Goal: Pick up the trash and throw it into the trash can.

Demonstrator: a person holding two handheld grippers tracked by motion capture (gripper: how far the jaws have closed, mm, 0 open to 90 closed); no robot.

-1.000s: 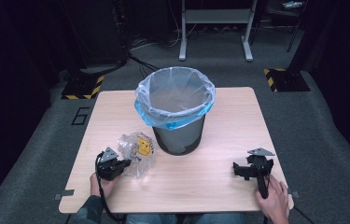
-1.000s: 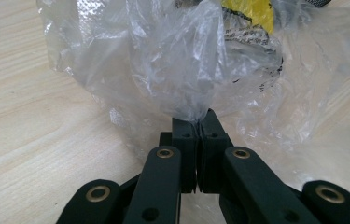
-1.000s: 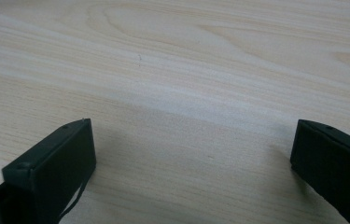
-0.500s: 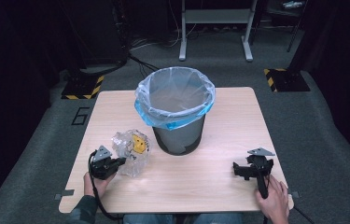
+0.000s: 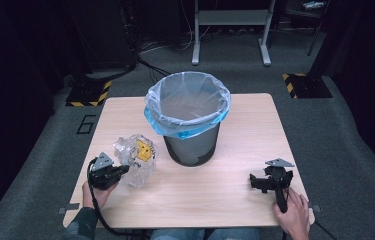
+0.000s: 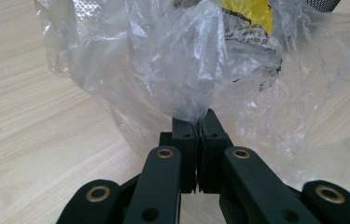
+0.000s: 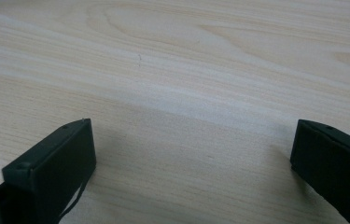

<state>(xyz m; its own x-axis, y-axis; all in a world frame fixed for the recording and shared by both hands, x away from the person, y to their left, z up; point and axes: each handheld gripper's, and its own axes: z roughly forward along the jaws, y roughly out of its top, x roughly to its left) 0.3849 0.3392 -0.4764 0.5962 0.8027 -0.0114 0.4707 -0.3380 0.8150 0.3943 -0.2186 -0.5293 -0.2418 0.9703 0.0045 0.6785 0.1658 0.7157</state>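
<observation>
Clear plastic bag [image 5: 136,159] with yellow item inside, shifted slightly away from bin [image 5: 190,122] versus 0.5 s ago. Left gripper [image 5: 123,170] clenched on bag fold, bag bulging past jaw tips. Right gripper [image 5: 255,181] right of bin, unmoved, jaws spread over bare table [image 5: 255,130].

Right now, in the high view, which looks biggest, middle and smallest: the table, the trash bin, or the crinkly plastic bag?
Largest to smallest, as they look in the high view:
1. table
2. trash bin
3. crinkly plastic bag, pinched by the left gripper
</observation>
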